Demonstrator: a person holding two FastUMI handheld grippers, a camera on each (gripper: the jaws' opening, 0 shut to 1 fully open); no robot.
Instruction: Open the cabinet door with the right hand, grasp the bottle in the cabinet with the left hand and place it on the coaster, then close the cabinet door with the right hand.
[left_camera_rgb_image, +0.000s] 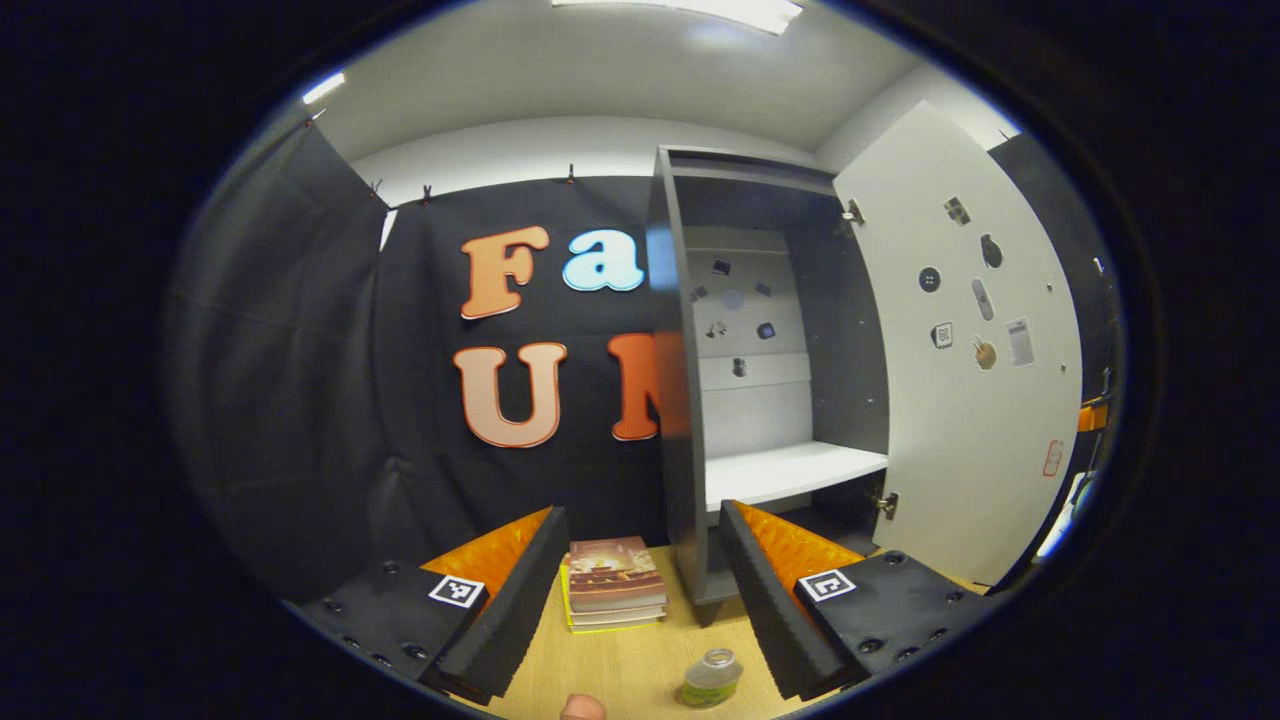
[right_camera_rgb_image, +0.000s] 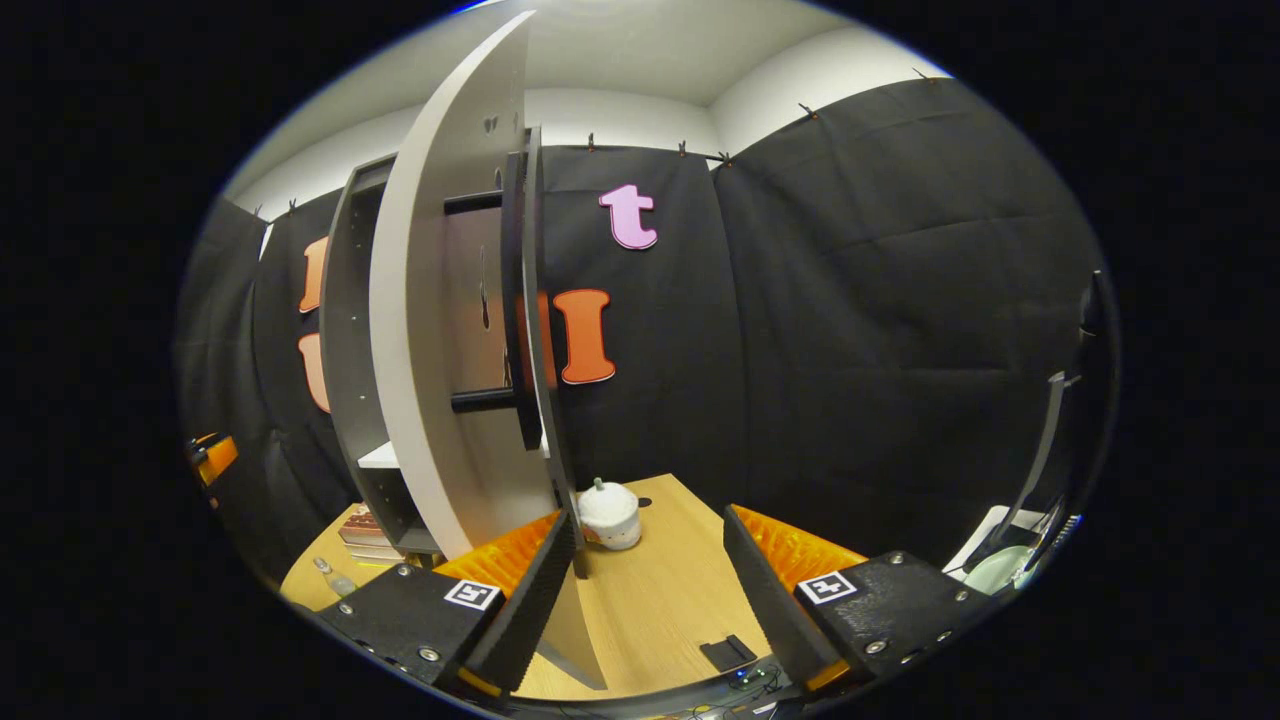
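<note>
White cabinet door (left_camera_rgb_image: 965, 340) stands swung wide, hinged on the grey cabinet (left_camera_rgb_image: 690, 380); the white shelf (left_camera_rgb_image: 790, 470) inside looks bare. The bottle (left_camera_rgb_image: 711, 679) already stands upright on the wooden desk (left_camera_rgb_image: 640, 660), low in the left gripper view, between the left tongs (left_camera_rgb_image: 640, 610) and apart from both fingers. Coaster under it: cannot tell, the base sits at the frame edge. The left tongs are released and hold nothing. Book stack (left_camera_rgb_image: 612, 583) lies just beside the cabinet base.

So the step in hand is judged to be the door close, right hand. In the right gripper view the right tongs (right_camera_rgb_image: 650, 590) are spread and empty, and the door (right_camera_rgb_image: 440, 330) is seen edge-on just left of them, its dark bar handle (right_camera_rgb_image: 517, 300) on the outer face. The door's lower edge runs close to the left finger; contact can't be confirmed.

Advice:
- Push on the outer face near the handle, far from the hinges.
- Sweep along the hinge arc, slow at the end, no slam.
- Left tongs stay back, clear of the bottle and the door path.
- The small white jar (right_camera_rgb_image: 610, 515) is behind the door, out of the swing.
</note>
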